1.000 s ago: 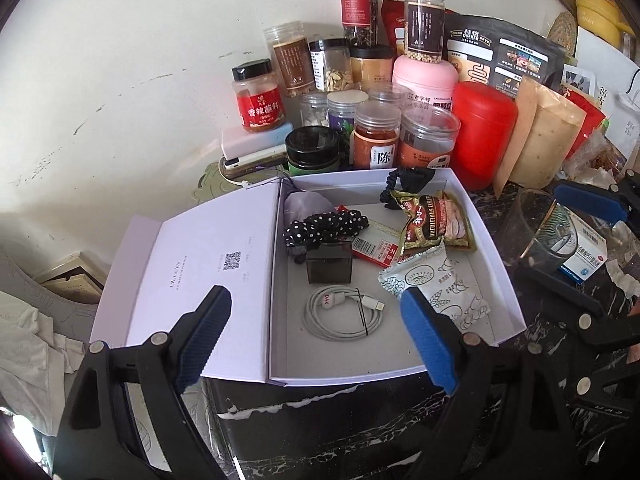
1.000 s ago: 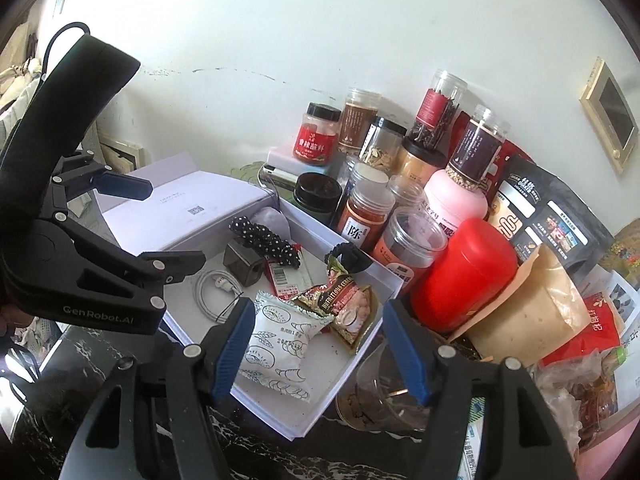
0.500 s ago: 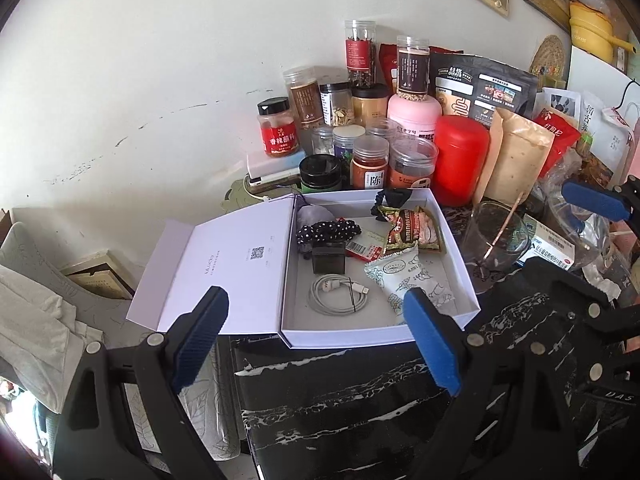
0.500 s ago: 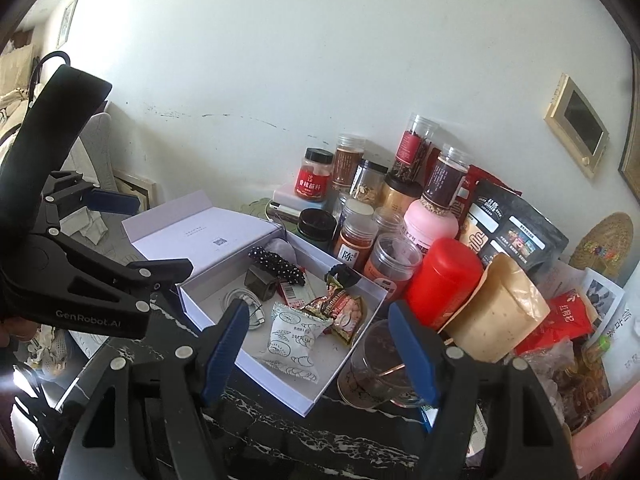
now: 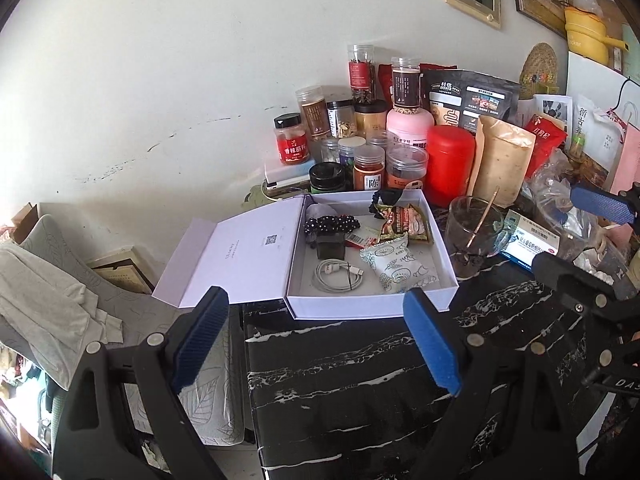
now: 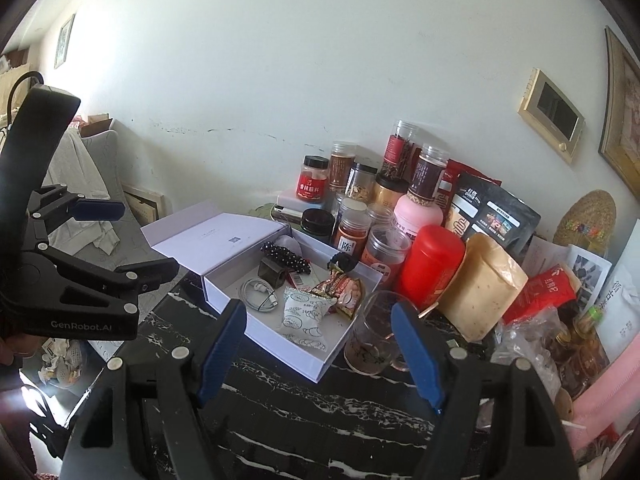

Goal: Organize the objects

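Note:
An open white box (image 5: 372,305) stands on the black marble table (image 5: 360,380), with its lid (image 5: 244,256) folded out to the left. Inside lie a coiled white cable (image 5: 336,274), a black cube (image 5: 330,246), a beaded black hair tie (image 5: 332,224), a white snack packet (image 5: 394,264) and a red-green snack packet (image 5: 404,224). My left gripper (image 5: 314,296) hovers open before the box's front wall, holding nothing. My right gripper (image 6: 318,308) is open too, raised over the near right part of the box (image 6: 280,344), with nothing between its pads.
Several spice jars, a red canister (image 5: 450,164), a kraft pouch (image 5: 500,160) and dark bags crowd the wall behind the box. A glass cup (image 5: 474,232) and a medicine carton (image 5: 528,244) sit right of it. A chair with grey cloth (image 5: 48,292) stands left of the table.
Both grippers have drawn back and upward from the box, so it looks smaller and more table shows. The right jaws stand slightly wider. Nothing in the box moved.

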Demonstrator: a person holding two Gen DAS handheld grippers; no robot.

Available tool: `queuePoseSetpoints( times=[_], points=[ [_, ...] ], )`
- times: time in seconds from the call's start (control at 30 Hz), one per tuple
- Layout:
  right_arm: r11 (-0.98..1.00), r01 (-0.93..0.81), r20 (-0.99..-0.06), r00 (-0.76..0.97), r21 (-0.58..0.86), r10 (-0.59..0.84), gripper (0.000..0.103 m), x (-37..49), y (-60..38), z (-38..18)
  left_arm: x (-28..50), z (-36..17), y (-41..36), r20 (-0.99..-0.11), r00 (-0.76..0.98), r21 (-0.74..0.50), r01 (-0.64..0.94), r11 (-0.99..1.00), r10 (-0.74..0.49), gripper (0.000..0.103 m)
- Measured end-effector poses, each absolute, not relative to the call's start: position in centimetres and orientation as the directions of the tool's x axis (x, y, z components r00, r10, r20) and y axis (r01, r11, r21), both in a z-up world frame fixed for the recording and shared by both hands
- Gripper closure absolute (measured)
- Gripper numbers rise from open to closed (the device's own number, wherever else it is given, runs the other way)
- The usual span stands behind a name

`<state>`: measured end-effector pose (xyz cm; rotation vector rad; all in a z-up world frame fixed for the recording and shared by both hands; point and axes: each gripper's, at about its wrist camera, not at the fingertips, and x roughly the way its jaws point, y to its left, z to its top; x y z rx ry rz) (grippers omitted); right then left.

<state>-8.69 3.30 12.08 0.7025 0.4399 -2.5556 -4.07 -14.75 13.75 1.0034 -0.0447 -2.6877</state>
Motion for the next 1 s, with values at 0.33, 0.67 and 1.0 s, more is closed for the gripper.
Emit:
queuePoseSetpoints(
  times=[0.33, 0.67, 1.0],
  points=[
    [-0.865, 0.484, -0.599, -0.735, -0.134, -0.319, 0.027, -5.9, 4.8, 9.8, 0.0, 12.4, -12.3, -0.641, -0.721, 0.113, 0.248, -0.962, -0.261, 0.015],
    [-0.883, 0.462, -0.656, -0.694, -0.088, -0.297, 0.027, -4.3, 5.9, 7.1, 2.3, 10.6, -10.8, -0.657, -0.712, 0.107, 0.24, -0.965, -0.25, 0.014],
    [-0.892, 0.448, -0.683, -0.671, -0.063, -0.289, 0.027, -4.0, 6.8, 5.9, 3.0, 9.2, -10.5, -0.682, -0.693, 0.091, 0.239, -0.967, -0.235, 0.015]
  ],
)
